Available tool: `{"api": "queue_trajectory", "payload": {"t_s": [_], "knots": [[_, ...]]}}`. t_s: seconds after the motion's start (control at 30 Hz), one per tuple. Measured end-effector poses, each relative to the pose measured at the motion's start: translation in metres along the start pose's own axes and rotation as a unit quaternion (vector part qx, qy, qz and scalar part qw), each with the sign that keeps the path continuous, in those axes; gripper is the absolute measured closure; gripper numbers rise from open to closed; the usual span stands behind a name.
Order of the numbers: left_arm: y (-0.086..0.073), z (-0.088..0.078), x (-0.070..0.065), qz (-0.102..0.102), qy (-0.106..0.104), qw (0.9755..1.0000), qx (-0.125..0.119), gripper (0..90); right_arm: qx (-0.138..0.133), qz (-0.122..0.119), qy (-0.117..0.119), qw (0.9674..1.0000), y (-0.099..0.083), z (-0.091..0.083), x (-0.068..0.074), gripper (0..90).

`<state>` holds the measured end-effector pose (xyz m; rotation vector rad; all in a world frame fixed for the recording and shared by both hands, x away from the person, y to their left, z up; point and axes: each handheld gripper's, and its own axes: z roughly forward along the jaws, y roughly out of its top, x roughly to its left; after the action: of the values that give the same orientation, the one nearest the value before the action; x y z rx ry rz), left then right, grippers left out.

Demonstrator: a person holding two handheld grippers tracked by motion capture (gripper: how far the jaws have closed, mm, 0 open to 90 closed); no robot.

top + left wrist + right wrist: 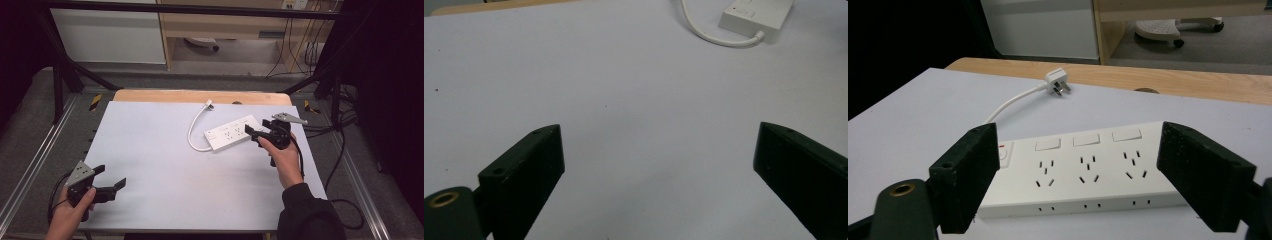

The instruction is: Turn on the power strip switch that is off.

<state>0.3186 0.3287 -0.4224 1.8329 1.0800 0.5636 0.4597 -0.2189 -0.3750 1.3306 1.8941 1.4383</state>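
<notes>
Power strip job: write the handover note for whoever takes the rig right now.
Left gripper: open, holding nothing, at the near left of the white mat.
Right gripper: open, jaws either side of the power strip, pads not pressing on it.
The strip lies flat at the mat's far right; its cable curls left and back to the plug, which is unplugged.
Done: cannot tell.
Left: probably grip the strip.

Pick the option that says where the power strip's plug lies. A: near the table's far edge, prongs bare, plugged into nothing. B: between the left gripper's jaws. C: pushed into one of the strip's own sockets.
A: the plug lies loose at its cord's end by the far edge, beyond the power strip.
</notes>
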Motion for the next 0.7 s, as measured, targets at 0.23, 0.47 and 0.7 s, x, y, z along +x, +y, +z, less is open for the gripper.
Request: {"api": "queue_trajectory", "payload": {"t_s": [0.23,0.47,0.7], "knots": [[0.000,0.000,0.000,-0.001,0.000,1.0000,0.001,6.3,-0.005,0.006,-0.010,0.9999,-0.005,-0.014,-0.005,12.2],[0.000,0.000,0.000,-0.001,-0.001,1.0000,0.001,6.2,-0.004,0.006,-0.021,0.9998,-0.014,-0.026,-0.009,9.0],[0.000,0.000,-0.001,-0.001,-0.001,1.0000,0.001,6.3,-0.007,0.001,-0.023,0.9997,-0.027,-0.039,-0.011,6.9]]}}
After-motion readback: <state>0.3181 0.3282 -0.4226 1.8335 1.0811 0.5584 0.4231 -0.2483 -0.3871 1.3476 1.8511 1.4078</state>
